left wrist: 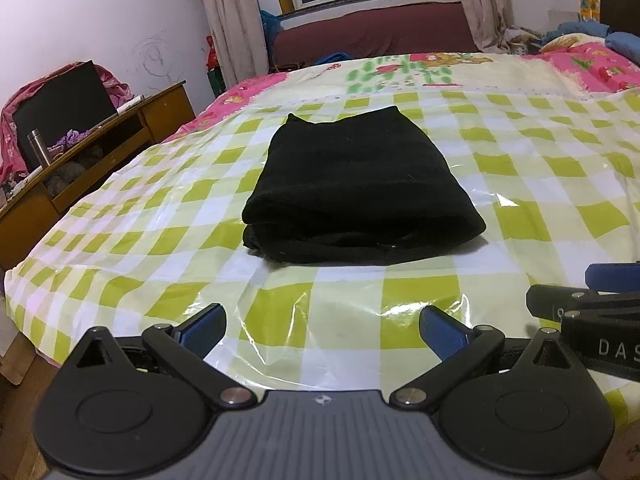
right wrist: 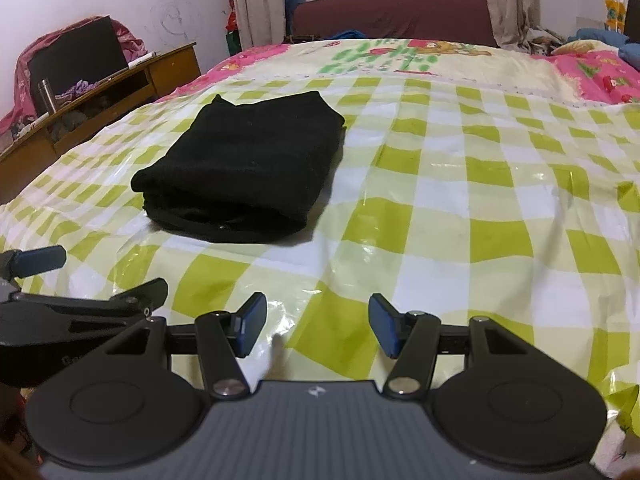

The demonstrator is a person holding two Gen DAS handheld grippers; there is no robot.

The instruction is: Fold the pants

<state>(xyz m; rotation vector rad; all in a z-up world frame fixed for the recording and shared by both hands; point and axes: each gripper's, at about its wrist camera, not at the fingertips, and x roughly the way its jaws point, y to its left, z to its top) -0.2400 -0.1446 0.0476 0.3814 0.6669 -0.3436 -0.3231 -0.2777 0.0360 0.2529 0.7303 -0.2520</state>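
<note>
The black pants (left wrist: 356, 188) lie folded into a thick rectangular stack on the green-and-white checked plastic sheet (left wrist: 520, 184) that covers the bed. In the right wrist view the same pants (right wrist: 248, 168) sit ahead and to the left. My left gripper (left wrist: 322, 330) hovers near the bed's front edge, open, with nothing between its blue pads, well short of the stack. My right gripper (right wrist: 318, 328) is open too and holds nothing. Each gripper shows at the edge of the other's view: the right one (left wrist: 592, 300) beside the left, the left one (right wrist: 52, 280) beside the right.
A wooden desk (left wrist: 100, 152) with a metal flask (left wrist: 38, 148) and a dark screen stands left of the bed. A maroon bench (left wrist: 376, 32) and curtains sit under the window beyond. Pink printed bedding (left wrist: 600, 68) and blue cloth lie at the far right.
</note>
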